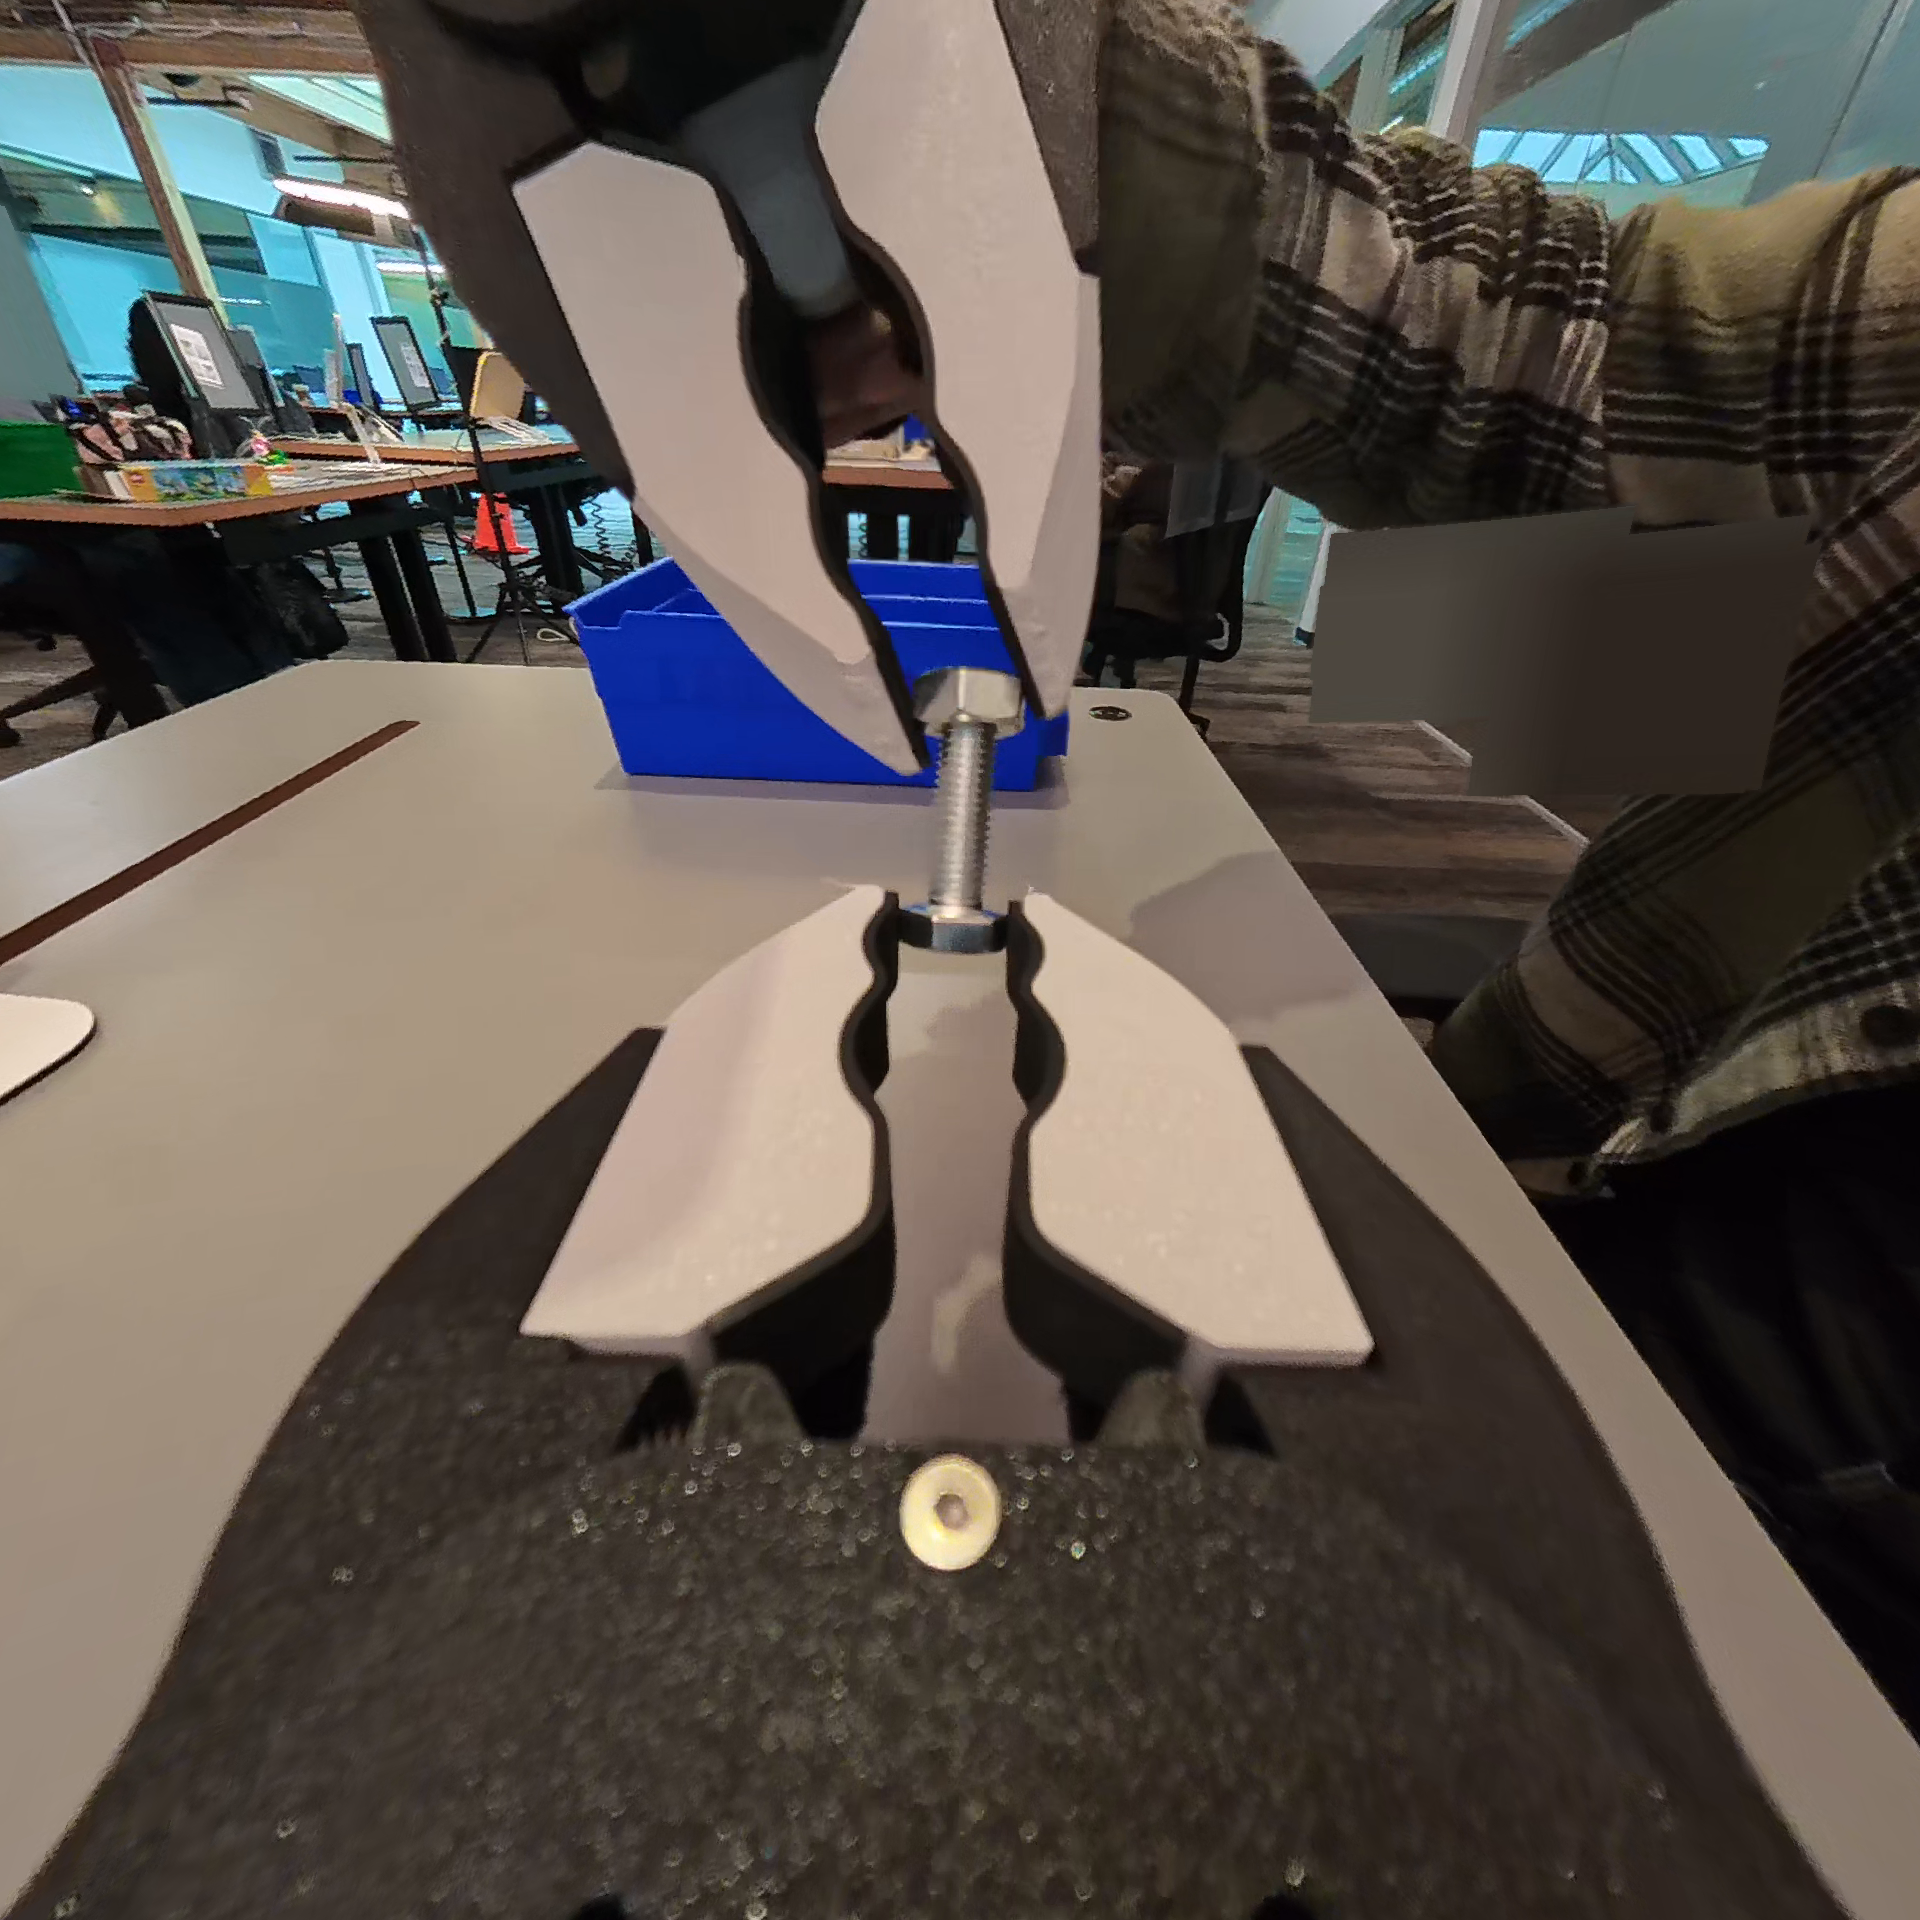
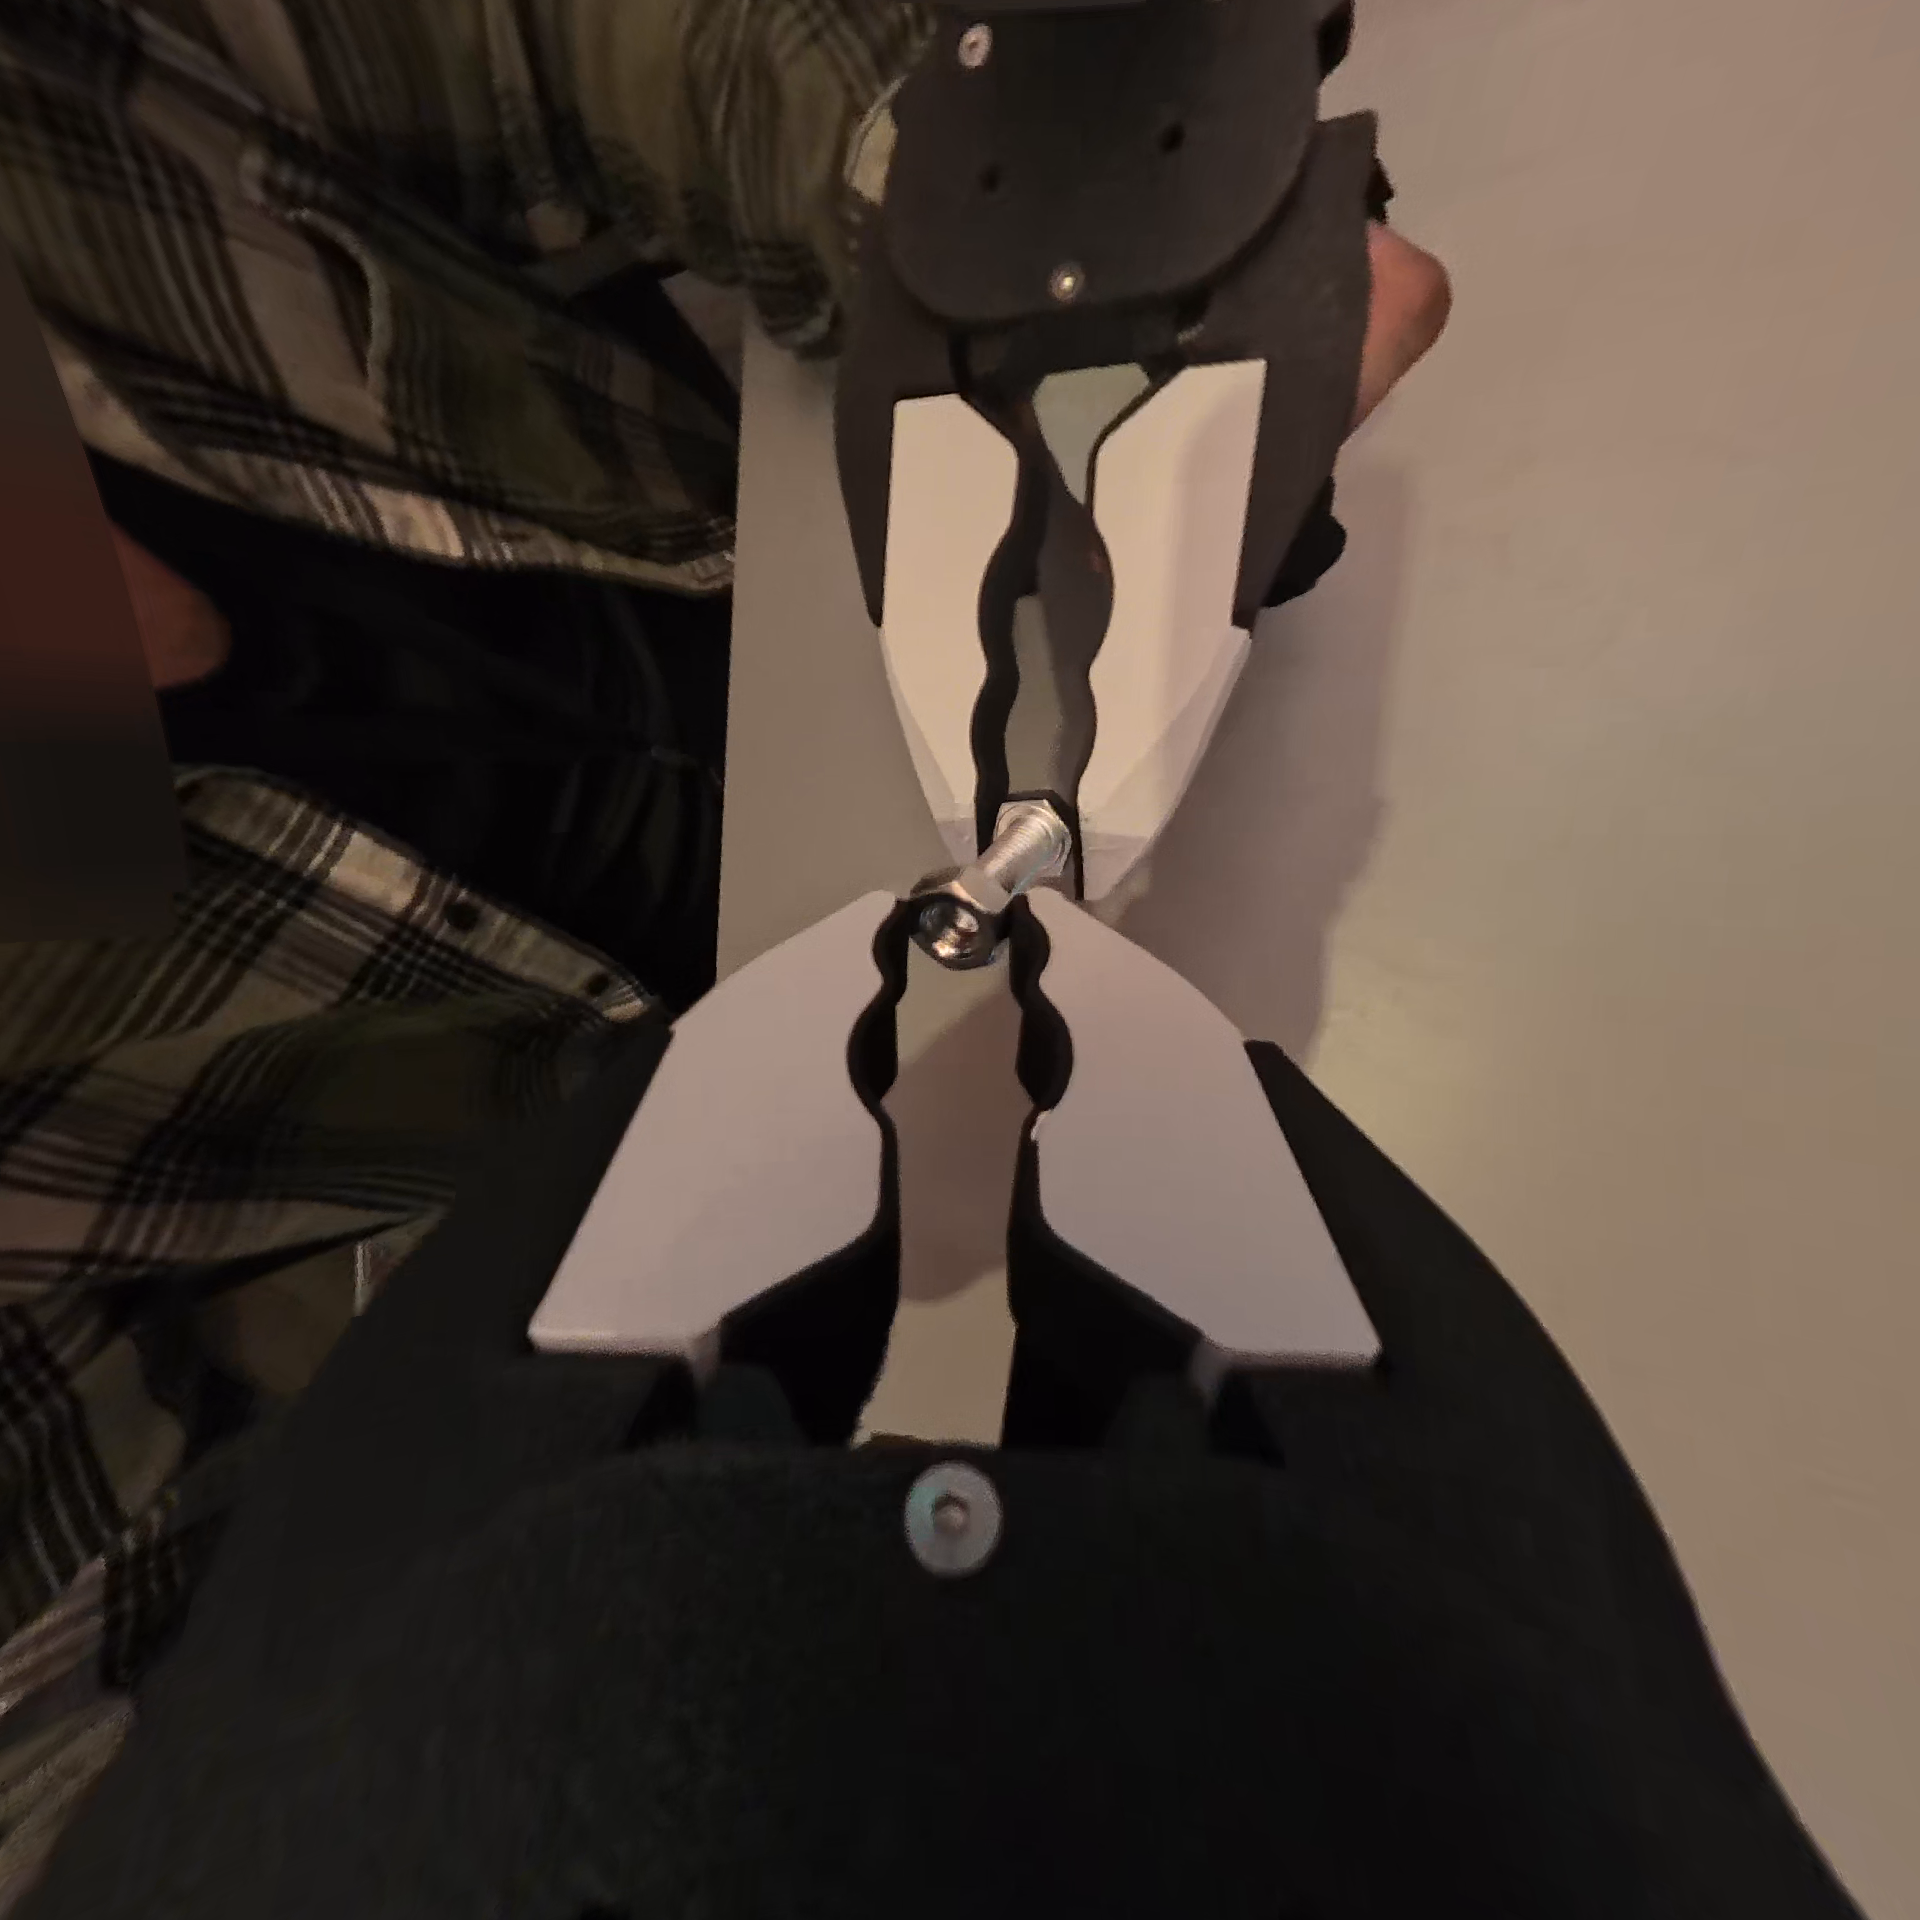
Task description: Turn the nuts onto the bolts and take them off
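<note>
A threaded steel bolt [image 1: 958, 826] is held upright above a grey table [image 1: 416, 935], pinched at both ends. In the left wrist view, the left gripper [image 1: 951, 925] is seen pressed onto the hexagonal piece at the bolt's lower end [image 1: 951, 928], at 12 o'clock from the camera. The right gripper [image 1: 971, 717] is seen coming down from 12 o'clock, its tips pinching the nut [image 1: 971, 698] at the top of the thread. A blue plastic bin [image 1: 727, 707] is seen on the table just behind, toward 11 o'clock. In the right wrist view, the nut [image 2: 951, 928] is shown end-on between the right gripper's [image 2: 951, 930] tips, with the bolt running away toward 1 o'clock into the left gripper [image 2: 1029, 831]. A plaid sleeve [image 1: 1558, 364] is seen at 2 o'clock.
</note>
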`<action>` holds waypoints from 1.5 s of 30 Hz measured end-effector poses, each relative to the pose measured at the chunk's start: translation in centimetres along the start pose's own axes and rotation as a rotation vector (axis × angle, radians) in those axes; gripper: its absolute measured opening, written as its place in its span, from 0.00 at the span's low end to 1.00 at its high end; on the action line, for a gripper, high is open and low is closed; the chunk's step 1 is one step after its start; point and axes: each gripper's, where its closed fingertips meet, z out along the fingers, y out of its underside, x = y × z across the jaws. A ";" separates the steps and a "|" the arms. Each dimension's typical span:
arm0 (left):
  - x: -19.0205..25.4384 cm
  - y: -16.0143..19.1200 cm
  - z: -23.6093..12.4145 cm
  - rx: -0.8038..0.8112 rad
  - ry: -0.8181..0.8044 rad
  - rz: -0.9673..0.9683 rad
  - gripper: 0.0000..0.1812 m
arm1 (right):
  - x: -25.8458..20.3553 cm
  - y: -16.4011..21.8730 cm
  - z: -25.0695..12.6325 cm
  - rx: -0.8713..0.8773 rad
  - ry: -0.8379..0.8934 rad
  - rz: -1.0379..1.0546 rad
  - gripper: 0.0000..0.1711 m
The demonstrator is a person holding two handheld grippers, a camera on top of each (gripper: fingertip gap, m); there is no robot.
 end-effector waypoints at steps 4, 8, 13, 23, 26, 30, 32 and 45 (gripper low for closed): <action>0.5 0.3 0.3 -0.019 0.021 0.009 0.10 | -0.4 0.5 0.3 -0.044 -0.013 -0.092 0.11; 1.0 0.4 0.5 -0.025 0.050 0.007 0.10 | -0.8 0.9 0.4 -0.086 -0.010 -0.197 0.11; 1.9 1.0 1.0 -0.057 0.109 -0.002 0.10 | -1.5 1.7 1.1 -0.186 -0.015 -0.339 0.11; 2.4 2.2 1.6 -0.122 0.140 -0.028 0.10 | -1.5 2.8 2.0 -0.308 -0.013 -0.427 0.11; 2.1 2.3 1.6 -0.121 0.127 -0.037 0.10 | -1.1 2.8 1.6 -0.306 -0.007 -0.403 0.11; 1.8 2.1 1.5 -0.114 0.113 -0.040 0.10 | -0.9 2.6 1.5 -0.299 0.010 -0.398 0.11; 1.7 2.1 1.5 -0.111 0.108 -0.042 0.10 | -0.8 2.5 1.4 -0.293 0.018 -0.389 0.11; 1.2 1.8 1.3 -0.091 0.083 -0.050 0.10 | -0.4 2.0 0.8 -0.251 0.054 -0.367 0.12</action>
